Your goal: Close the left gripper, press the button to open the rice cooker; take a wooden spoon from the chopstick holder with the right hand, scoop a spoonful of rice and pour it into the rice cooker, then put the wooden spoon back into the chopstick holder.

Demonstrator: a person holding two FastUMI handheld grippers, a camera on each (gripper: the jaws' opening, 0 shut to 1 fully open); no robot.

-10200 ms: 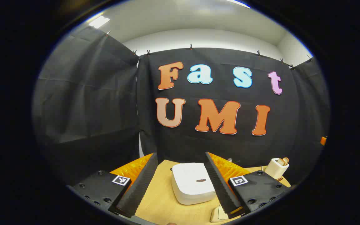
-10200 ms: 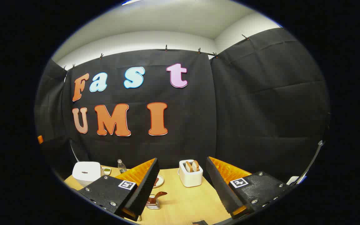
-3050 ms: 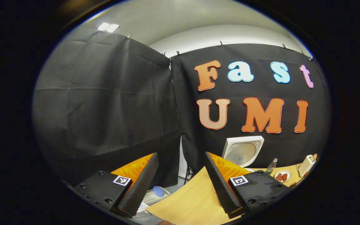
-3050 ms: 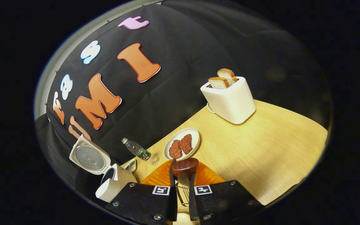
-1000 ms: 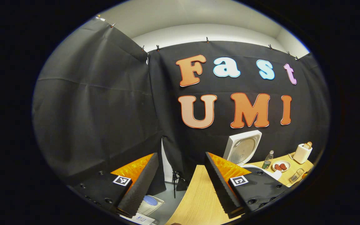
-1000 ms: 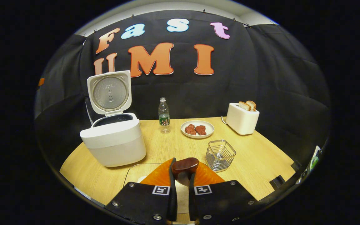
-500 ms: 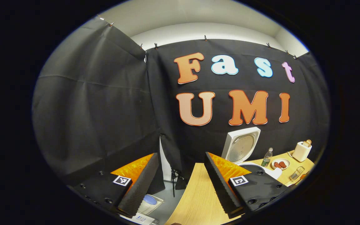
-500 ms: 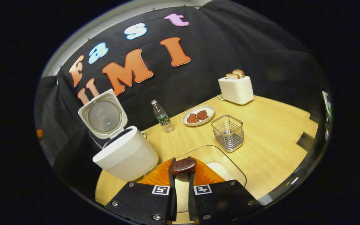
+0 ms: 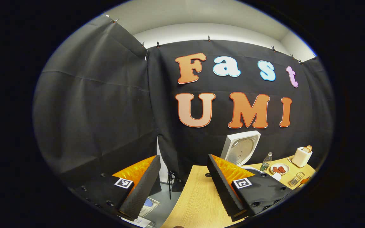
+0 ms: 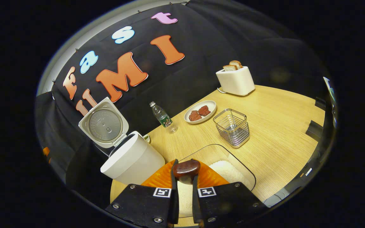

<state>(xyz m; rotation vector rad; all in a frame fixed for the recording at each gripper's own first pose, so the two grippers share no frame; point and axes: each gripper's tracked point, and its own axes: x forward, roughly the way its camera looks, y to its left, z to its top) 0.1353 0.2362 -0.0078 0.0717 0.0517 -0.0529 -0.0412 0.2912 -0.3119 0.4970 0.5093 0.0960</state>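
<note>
Wooden spoon (image 10: 186, 168) handle hidden between right gripper (image 10: 184, 193) fingers (only dark end visible). Rice tray (image 10: 230, 164) near part blocked by gripper. Rice cooker (image 10: 131, 160) inside not visible.

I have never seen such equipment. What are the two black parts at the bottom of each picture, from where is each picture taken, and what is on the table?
Those parts are the two fingers of a handheld gripper; a person holds one in each hand, and a camera rides on each. In the left gripper view, the left gripper is open and empty. In the right gripper view, the right gripper clamps a wooden spoon above a clear container of rice. On the table stand a rice cooker with its lid up, a bottle, a plate of meat, an empty wire chopstick holder and a toaster.
</note>
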